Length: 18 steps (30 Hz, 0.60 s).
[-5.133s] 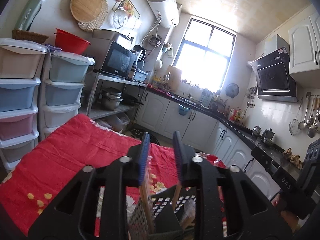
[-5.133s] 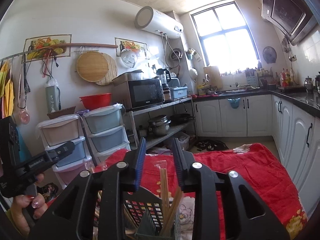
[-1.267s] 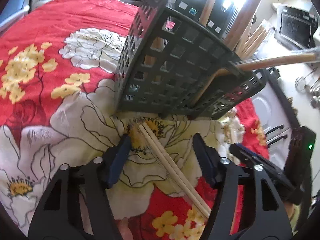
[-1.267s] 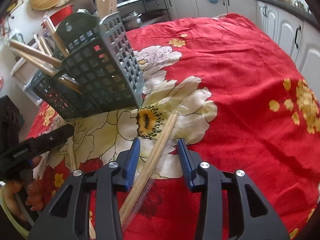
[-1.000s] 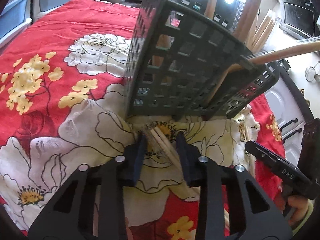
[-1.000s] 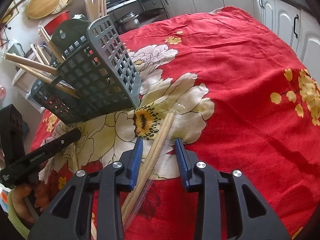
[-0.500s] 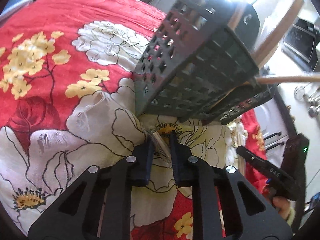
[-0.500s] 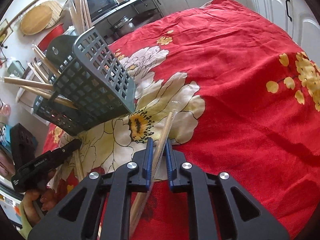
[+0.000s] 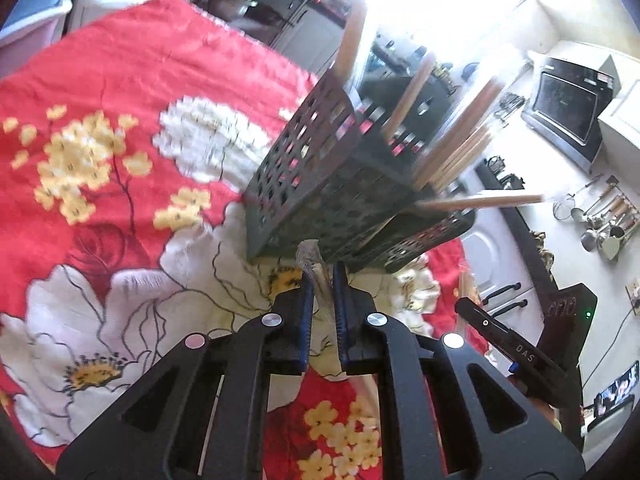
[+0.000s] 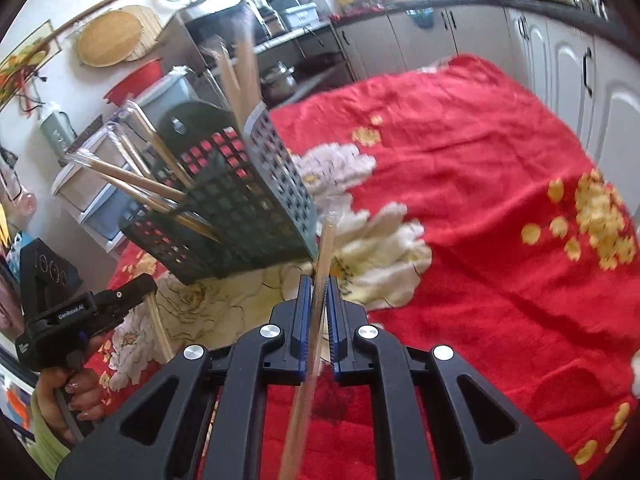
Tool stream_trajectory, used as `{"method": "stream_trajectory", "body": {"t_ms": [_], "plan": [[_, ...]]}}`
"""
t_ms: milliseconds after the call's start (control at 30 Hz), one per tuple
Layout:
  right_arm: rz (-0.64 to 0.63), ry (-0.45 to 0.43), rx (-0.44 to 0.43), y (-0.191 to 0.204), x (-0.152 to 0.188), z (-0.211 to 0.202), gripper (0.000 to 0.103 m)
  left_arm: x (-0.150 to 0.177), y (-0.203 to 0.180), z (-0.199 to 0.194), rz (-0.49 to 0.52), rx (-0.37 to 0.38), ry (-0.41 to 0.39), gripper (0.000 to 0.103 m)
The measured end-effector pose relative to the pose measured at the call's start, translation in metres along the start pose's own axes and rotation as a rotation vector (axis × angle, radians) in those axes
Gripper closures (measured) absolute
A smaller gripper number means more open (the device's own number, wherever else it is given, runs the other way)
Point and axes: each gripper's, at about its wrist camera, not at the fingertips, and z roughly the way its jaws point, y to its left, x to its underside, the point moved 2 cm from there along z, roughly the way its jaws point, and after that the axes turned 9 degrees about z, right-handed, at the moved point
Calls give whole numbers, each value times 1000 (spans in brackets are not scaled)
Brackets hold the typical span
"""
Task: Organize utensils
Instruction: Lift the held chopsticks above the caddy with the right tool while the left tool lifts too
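A dark grey lattice utensil basket [image 9: 320,188] [image 10: 248,208] stands on the red floral tablecloth [image 9: 100,92] [image 10: 480,160] with several wooden chopsticks leaning out of it. My left gripper [image 9: 322,276] is shut on a clear-wrapped chopstick pair [image 9: 314,258], just in front of the basket's base. The right gripper [image 10: 319,284] has its jaws closing, with the pads pressing a wrapped chopstick pair [image 10: 326,240] that points up past the basket's corner. Both pairs are off the cloth at the gripped end. Another loose chopstick pair [image 10: 158,328] lies on the cloth.
The left gripper's body and the hand [image 10: 76,396] holding it show at lower left in the right wrist view. White cabinets [image 10: 560,60] run along the far side. Stacked plastic drawers [image 10: 100,200] stand behind the basket.
Both grippers closed from open onto chopstick pairs lying on the cloth, then rose with them. The basket now sits lower and further ahead in both views.
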Motion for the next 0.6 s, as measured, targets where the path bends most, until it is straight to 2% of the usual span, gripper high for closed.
{"method": "stream_trajectory", "body": {"t_ms": [600], "plan": [[-180, -221, -91, 65, -22, -69, 97, -31, -40, -61, 96, -21, -209, 100]]}}
